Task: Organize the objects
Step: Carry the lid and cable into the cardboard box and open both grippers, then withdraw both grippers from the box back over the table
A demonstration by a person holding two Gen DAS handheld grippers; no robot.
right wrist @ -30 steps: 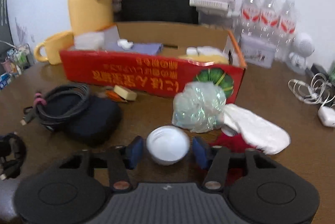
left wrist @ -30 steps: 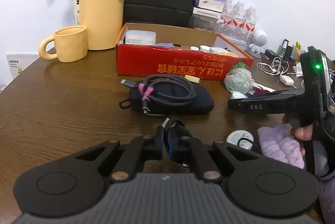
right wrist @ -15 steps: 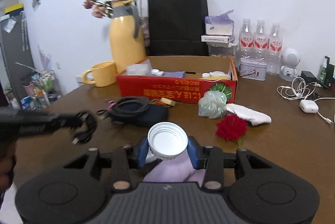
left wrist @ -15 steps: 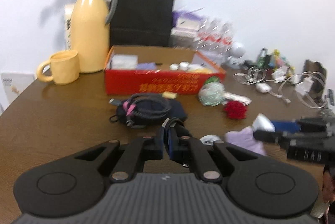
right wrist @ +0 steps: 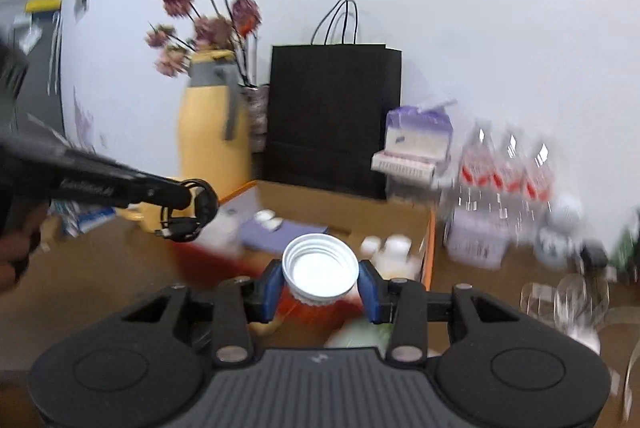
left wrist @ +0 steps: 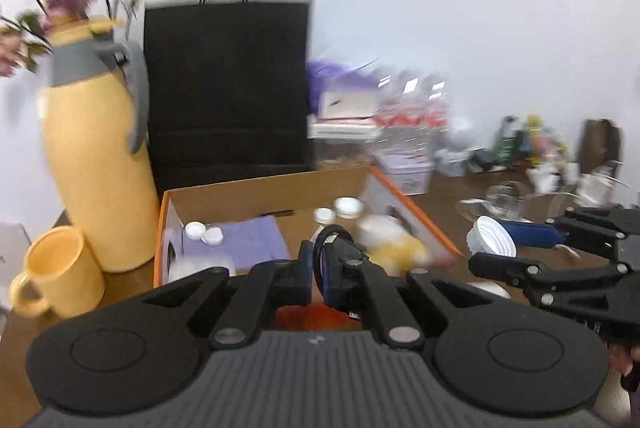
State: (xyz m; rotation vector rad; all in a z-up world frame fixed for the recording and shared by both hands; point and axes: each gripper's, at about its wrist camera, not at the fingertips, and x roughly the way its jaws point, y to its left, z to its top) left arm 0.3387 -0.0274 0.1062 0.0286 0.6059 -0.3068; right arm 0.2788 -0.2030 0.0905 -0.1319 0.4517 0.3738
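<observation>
My left gripper (left wrist: pixel 318 268) is shut on a small coiled black cable (left wrist: pixel 332 238) and holds it in the air over the near edge of the open red cardboard box (left wrist: pixel 256 192). The cable also shows hanging from that gripper in the right wrist view (right wrist: pixel 188 216). My right gripper (right wrist: pixel 320 286) is shut on a white screw lid (right wrist: pixel 320 270), held above the box's near right side. The lid and right gripper appear in the left wrist view (left wrist: pixel 494 236). The box holds a purple cloth (left wrist: pixel 240 242) and small white caps (left wrist: pixel 204 232).
A yellow thermos with flowers (left wrist: pixel 96 164) and a yellow mug (left wrist: pixel 56 268) stand left of the box. A black paper bag (left wrist: pixel 228 88) stands behind it. Water bottles (right wrist: pixel 504 180), a tin and cables lie to the right on the wooden table (right wrist: pixel 100 268).
Both grippers have risen off the table and moved forward to the box, carrying the cable and the lid. The views are blurred by motion.
</observation>
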